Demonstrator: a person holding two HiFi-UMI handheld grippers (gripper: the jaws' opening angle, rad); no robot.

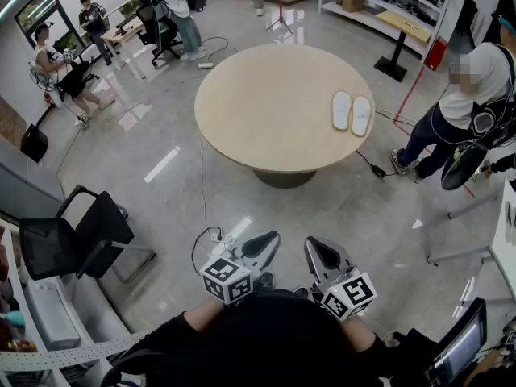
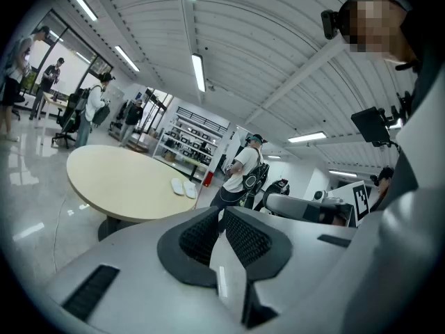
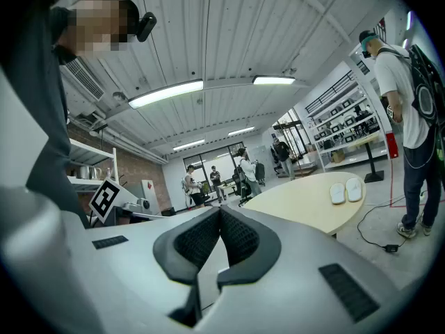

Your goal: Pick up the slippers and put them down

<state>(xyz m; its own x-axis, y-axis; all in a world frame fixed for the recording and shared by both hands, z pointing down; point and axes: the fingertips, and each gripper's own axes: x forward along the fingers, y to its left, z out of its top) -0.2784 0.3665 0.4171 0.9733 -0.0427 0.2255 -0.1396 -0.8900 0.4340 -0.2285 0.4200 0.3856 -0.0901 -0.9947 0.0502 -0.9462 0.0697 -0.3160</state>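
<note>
A pair of white slippers [image 1: 351,112] lies side by side near the right edge of a round beige table [image 1: 266,111], well ahead of me. The slippers [image 2: 185,187] show small in the left gripper view and again as slippers [image 3: 345,192] in the right gripper view. My left gripper [image 1: 270,242] and right gripper [image 1: 314,251] are held close to my body, over the floor, far short of the table. Both are shut with nothing between their jaws, as seen at the left gripper [image 2: 221,216] and right gripper [image 3: 220,214].
A person in a white shirt [image 1: 468,95] stands just right of the table. A black chair [image 1: 76,236] stands at my left. Cables [image 1: 211,240] lie on the glossy floor before me. Other people [image 1: 181,10] and shelves [image 1: 387,6] are at the back.
</note>
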